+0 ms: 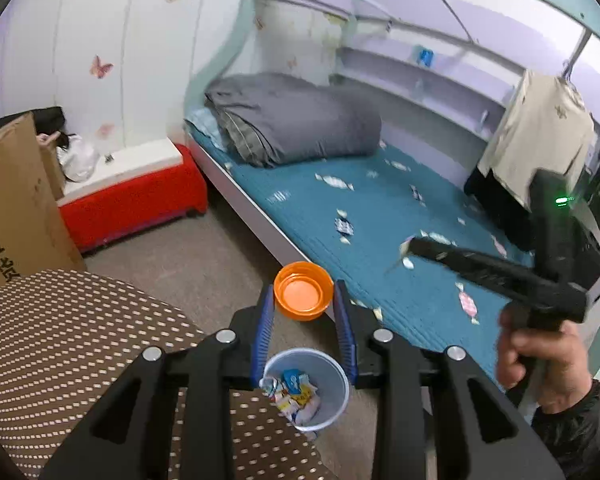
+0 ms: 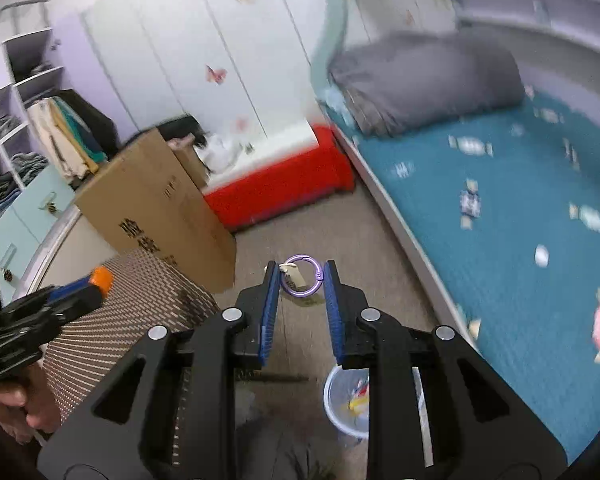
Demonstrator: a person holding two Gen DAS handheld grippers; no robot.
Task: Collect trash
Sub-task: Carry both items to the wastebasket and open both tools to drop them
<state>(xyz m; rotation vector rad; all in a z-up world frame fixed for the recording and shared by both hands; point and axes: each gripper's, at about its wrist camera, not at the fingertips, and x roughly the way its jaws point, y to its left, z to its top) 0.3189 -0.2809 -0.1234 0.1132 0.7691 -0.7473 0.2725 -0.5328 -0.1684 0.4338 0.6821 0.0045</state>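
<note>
Both grippers carry trash above the bin.

The shallow round orange plastic lid (image 1: pixel 303 291) sits clamped between the blue pads of the left gripper (image 1: pixel 304 300), its open face turned toward the camera; being round, it has no long axis to speak of. The small lilac metal ring with a beige paper tag (image 2: pixel 301 275) is pinched by the right gripper (image 2: pixel 301 280), ring face-on, tag trailing left. The pale blue translucent plastic trash bin (image 1: pixel 306 388), already holding crumpled wrappers, stands on the floor near and below both sets of fingers, closer under the left pair in my judgement. Right of it stretches the teal quilted bed (image 1: pixel 380 216), strewn with sweet wrappers; left is the brown dotted chair seat (image 1: pixel 60 340).
</note>
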